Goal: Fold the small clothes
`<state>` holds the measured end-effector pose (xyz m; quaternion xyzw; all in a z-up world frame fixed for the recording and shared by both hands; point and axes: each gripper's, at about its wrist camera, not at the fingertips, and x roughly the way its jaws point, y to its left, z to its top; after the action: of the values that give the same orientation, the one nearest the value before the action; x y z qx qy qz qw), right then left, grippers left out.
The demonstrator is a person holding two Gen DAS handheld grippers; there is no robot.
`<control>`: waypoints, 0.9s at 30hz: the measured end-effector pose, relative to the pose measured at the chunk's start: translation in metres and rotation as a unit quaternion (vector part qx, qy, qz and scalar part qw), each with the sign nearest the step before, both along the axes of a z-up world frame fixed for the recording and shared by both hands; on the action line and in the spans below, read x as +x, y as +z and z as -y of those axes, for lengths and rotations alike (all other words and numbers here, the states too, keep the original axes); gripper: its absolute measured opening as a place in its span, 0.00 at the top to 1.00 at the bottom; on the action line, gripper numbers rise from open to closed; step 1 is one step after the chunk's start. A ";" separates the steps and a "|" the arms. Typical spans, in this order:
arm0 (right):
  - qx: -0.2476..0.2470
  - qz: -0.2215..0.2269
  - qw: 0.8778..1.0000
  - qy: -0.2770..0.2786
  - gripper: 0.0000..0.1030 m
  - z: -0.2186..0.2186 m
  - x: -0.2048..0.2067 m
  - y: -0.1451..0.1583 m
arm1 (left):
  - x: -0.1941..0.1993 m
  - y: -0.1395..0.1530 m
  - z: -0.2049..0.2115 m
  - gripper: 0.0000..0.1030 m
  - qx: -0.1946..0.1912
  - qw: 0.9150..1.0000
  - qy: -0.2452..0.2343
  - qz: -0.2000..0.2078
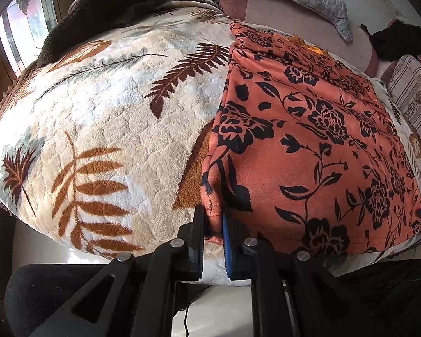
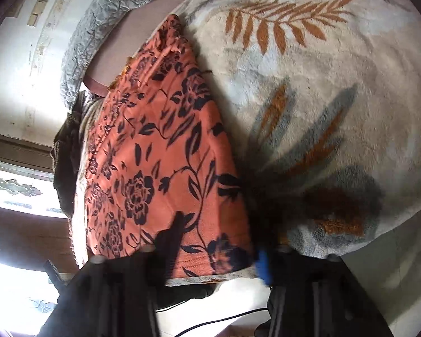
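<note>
Nearest us, our left gripper (image 1: 214, 226) has its fingers pinched on the near left corner of the orange flowered cloth (image 1: 308, 129). Our right gripper (image 2: 219, 241), blurred, seems open, its fingers straddling the cloth's near hem. The cloth lies flat on the leaf-patterned blanket (image 1: 103, 118) covering the bed.

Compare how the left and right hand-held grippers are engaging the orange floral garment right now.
The left hand-held gripper is shut, pinching a bunched corner of the orange floral garment. The right hand-held gripper stands open, fingers straddling flat hem, pads not pressing. The left view is sharp; the right is motion-blurred. Both work the garment's near edge on the leaf-print blanket.
</note>
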<state>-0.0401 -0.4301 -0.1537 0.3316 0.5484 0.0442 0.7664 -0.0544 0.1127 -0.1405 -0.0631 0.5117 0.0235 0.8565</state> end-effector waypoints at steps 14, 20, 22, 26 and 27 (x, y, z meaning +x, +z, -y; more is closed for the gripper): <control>0.006 -0.009 1.000 -0.002 0.73 0.001 -0.002 -0.006 | -0.004 0.002 0.001 0.90 0.002 1.000 0.001 0.005; 0.015 -0.014 1.000 0.002 0.73 0.001 -0.001 -0.008 | -0.004 0.002 0.003 0.90 0.005 1.000 -0.001 0.005; 0.010 -0.012 1.000 0.005 0.75 -0.001 -0.002 -0.008 | -0.004 0.003 0.003 0.90 0.005 1.000 -0.002 0.005; 0.012 -0.008 1.000 0.011 0.88 -0.003 -0.001 -0.006 | -0.004 0.004 0.003 0.91 0.006 1.000 -0.003 0.005; 0.016 -0.004 1.000 0.011 0.89 -0.003 -0.002 -0.005 | -0.004 0.004 0.003 0.91 0.006 1.000 -0.004 0.006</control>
<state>-0.0417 -0.4269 -0.1583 0.3378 0.5548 0.0603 0.7579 -0.0586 0.1098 -0.1361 -0.0566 0.5071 0.0228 0.8597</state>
